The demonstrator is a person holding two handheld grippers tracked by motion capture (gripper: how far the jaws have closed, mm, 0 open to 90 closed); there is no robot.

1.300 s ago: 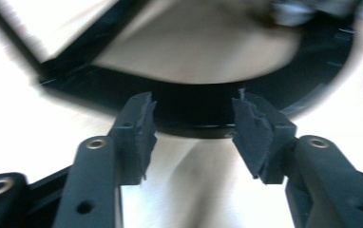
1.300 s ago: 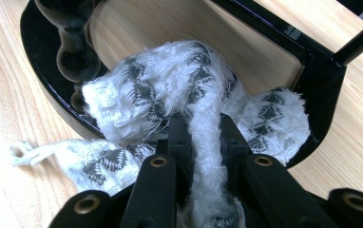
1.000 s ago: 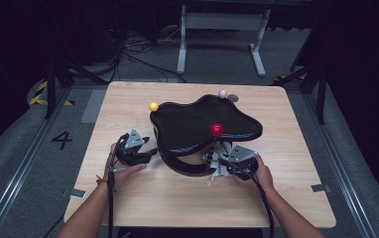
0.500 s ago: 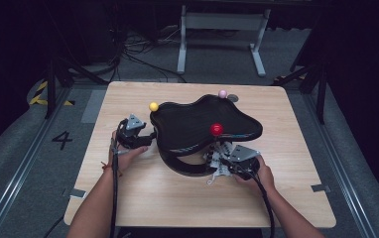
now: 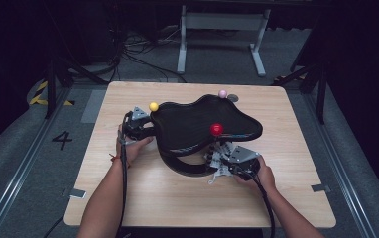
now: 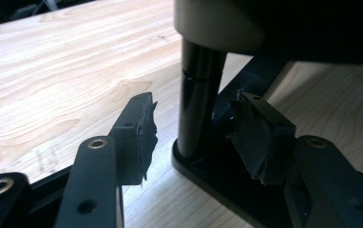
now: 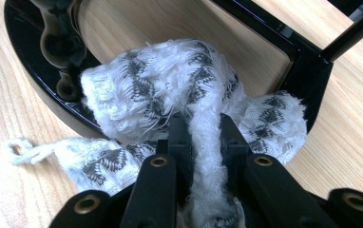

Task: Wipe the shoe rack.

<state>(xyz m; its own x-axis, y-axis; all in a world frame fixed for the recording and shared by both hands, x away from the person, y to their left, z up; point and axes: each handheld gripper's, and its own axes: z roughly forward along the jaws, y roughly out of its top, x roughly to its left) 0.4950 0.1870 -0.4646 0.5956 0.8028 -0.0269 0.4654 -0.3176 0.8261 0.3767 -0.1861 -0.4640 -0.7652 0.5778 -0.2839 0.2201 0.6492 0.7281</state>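
Your right gripper (image 7: 203, 142) is clamped on the cloth (image 7: 189, 95) at the stand's (image 5: 205, 124) near side, mid-desk, while your left gripper (image 6: 194, 137), jaws just closing, straddles its post (image 6: 196, 95) untouched, so a hard squeeze or pull may tip the stand.

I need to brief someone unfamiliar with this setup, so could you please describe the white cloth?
On the light wooden table, find the black curved stand. At its near edge, the right hand-held gripper pinches a white knitted cloth with grey pattern, the only soft item there.
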